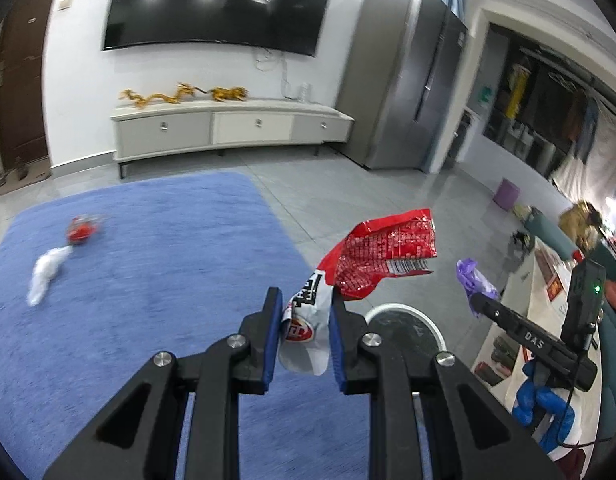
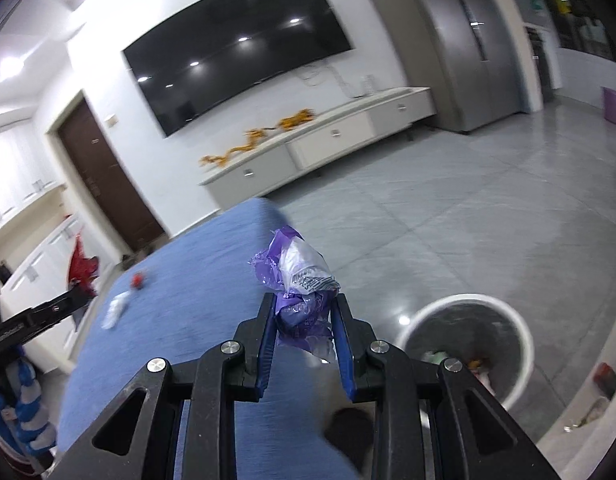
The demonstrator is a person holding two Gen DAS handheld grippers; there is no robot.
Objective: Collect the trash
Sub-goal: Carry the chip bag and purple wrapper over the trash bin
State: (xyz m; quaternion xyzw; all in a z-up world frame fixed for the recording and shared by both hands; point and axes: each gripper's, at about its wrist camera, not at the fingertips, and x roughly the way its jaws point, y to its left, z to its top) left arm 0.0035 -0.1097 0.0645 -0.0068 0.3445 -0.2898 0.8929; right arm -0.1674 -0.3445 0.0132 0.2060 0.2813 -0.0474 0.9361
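Note:
My left gripper is shut on a red and white snack wrapper and holds it in the air above the edge of the blue rug. My right gripper is shut on a crumpled purple wrapper; it also shows in the left wrist view. A round white trash bin with some trash inside stands on the grey floor, below and right of my right gripper. Its rim shows behind my left fingers. A red wrapper and a white crumpled wrapper lie on the rug.
A white TV cabinet stands under a wall TV beyond the rug. A grey fridge stands to the right. A low table with packets is at the right. A purple stool stands on the floor.

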